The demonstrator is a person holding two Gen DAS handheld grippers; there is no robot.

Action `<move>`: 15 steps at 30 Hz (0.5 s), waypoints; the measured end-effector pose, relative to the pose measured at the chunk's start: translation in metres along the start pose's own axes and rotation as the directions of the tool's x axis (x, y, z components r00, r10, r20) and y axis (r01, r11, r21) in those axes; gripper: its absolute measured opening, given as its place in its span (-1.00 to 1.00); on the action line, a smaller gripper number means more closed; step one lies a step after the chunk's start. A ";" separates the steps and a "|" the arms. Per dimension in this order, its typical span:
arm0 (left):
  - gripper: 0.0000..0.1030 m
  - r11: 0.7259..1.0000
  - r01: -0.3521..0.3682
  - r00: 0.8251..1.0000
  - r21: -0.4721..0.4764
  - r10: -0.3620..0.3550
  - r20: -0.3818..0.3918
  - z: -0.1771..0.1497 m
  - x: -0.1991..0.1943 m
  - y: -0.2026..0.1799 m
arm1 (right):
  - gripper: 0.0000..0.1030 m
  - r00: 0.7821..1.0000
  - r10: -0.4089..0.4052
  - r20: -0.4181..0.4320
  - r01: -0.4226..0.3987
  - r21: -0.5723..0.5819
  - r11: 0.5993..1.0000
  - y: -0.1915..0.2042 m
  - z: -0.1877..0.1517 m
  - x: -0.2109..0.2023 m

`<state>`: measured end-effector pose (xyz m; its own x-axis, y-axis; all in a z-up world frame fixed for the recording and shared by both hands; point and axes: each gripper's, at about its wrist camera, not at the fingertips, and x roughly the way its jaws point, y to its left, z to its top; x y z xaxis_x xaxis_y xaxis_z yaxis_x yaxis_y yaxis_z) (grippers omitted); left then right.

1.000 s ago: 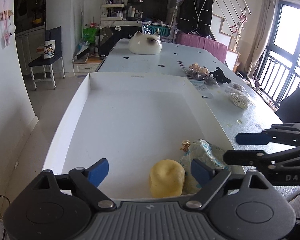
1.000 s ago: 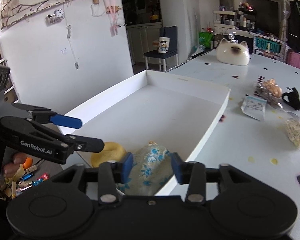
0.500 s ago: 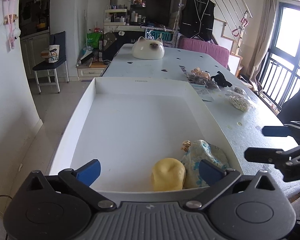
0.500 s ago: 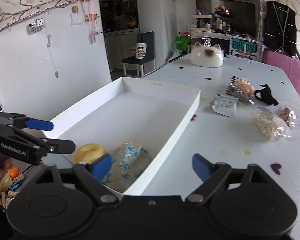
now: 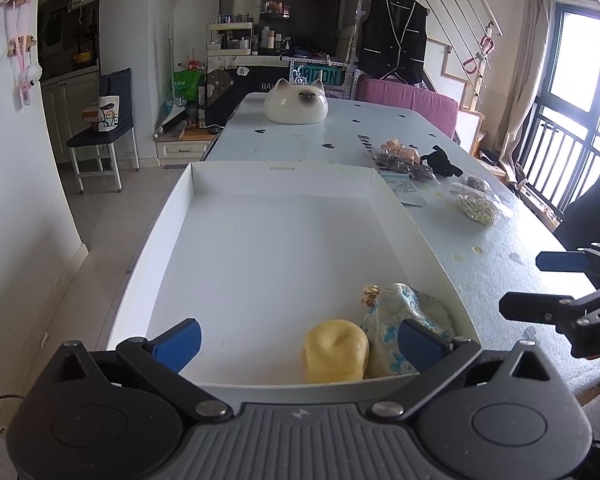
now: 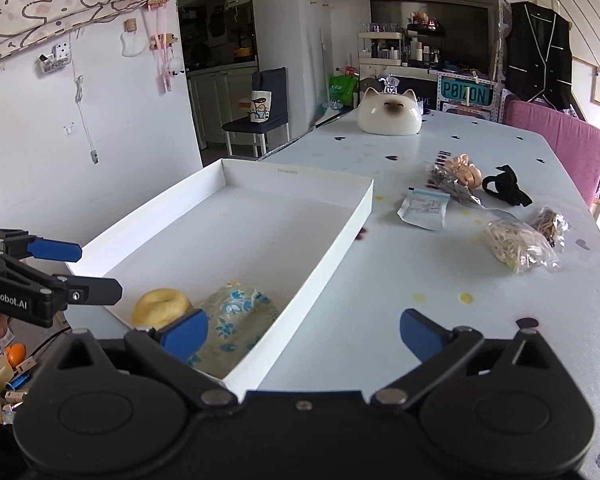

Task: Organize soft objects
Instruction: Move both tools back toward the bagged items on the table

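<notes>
Right gripper (image 6: 302, 332), jaws opening and empty, and left gripper (image 5: 298, 338), spread wide and empty, flank the shallow white cardboard tray (image 6: 332, 240). Remaining soft items, including the clear bag of pale rubber bands (image 6: 514, 246), lie ahead-right, nearer the right gripper. Legible: "GenRobot.AI", "P0IZON".

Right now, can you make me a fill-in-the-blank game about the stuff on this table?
1. The yellow squishy toy lies inside the white ____.
2. The blue flowered pouch sits right ____ the yellow squishy toy.
3. The cat-face dish stands at the ____ end of the table.
4. The black bow lies ____ the tray.

Missing words: tray; beside; far; outside
</notes>
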<state>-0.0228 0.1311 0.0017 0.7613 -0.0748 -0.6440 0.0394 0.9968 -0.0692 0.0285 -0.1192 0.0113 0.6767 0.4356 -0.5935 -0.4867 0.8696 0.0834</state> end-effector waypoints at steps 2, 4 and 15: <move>1.00 1.000 -0.003 1.000 0.000 0.003 0.001 0.002 0.000 -0.001 | 1.00 1.000 0.000 0.002 0.000 -0.003 1.000 -0.001 0.000 -0.001; 1.00 1.000 0.000 1.000 -0.003 0.000 0.006 0.007 0.001 -0.003 | 1.00 1.000 0.000 0.005 0.000 -0.002 1.000 -0.003 0.001 -0.002; 1.00 0.999 0.047 0.998 0.007 -0.048 0.047 0.040 0.019 -0.037 | 1.00 0.996 -0.068 0.053 0.067 0.019 0.998 -0.036 0.011 -0.018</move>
<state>0.0159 0.0936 0.0229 0.7883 -0.1209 -0.6033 0.0802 0.9923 -0.0941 0.0403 -0.1559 0.0281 0.7368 0.3872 -0.5543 -0.4293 0.9012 0.0589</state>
